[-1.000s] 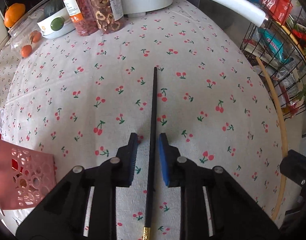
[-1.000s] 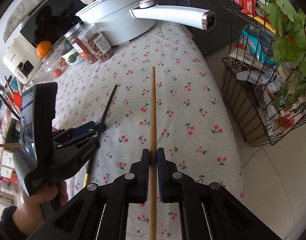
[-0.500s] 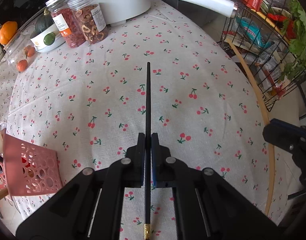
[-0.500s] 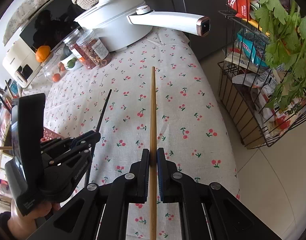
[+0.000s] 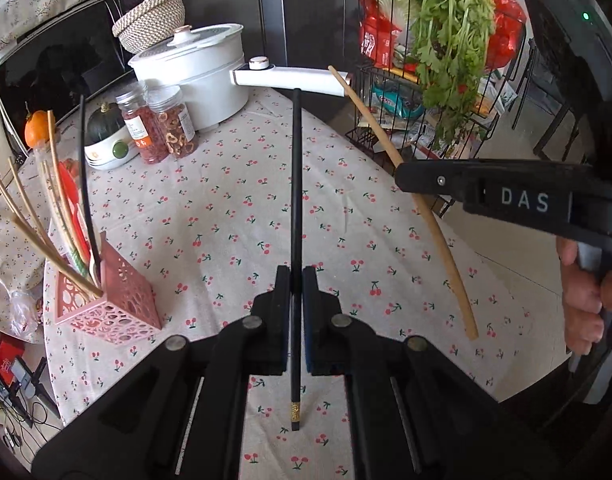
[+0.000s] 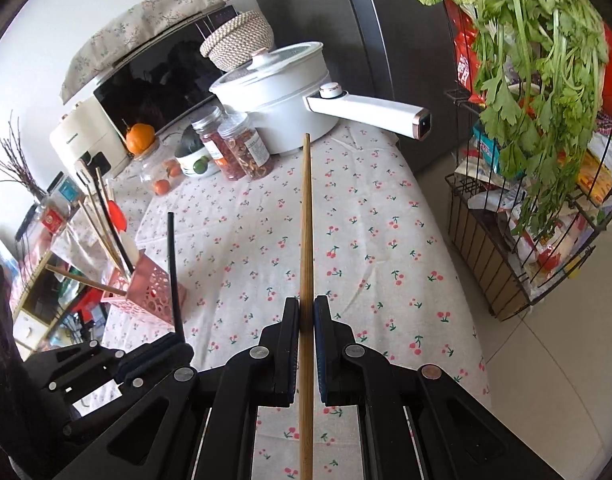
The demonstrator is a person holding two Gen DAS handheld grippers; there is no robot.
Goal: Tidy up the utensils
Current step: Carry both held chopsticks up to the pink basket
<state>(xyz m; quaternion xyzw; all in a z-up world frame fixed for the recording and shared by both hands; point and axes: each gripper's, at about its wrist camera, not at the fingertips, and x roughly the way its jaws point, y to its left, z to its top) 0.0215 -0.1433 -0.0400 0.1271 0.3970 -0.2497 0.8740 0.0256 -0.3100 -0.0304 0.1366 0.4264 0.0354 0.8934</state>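
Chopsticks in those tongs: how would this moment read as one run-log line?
left tongs: shut on thin black chopstick | right tongs: shut on long wooden chopstick | both lifted | pink perforated holder: waiting

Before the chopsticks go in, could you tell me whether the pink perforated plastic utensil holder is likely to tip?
The pink perforated plastic utensil holder looks light and thin-walled, so a nudge would probably slide it. Its long wooden chopsticks lean out to one side, which may make it tip that way. I would lower the black chopstick gently.
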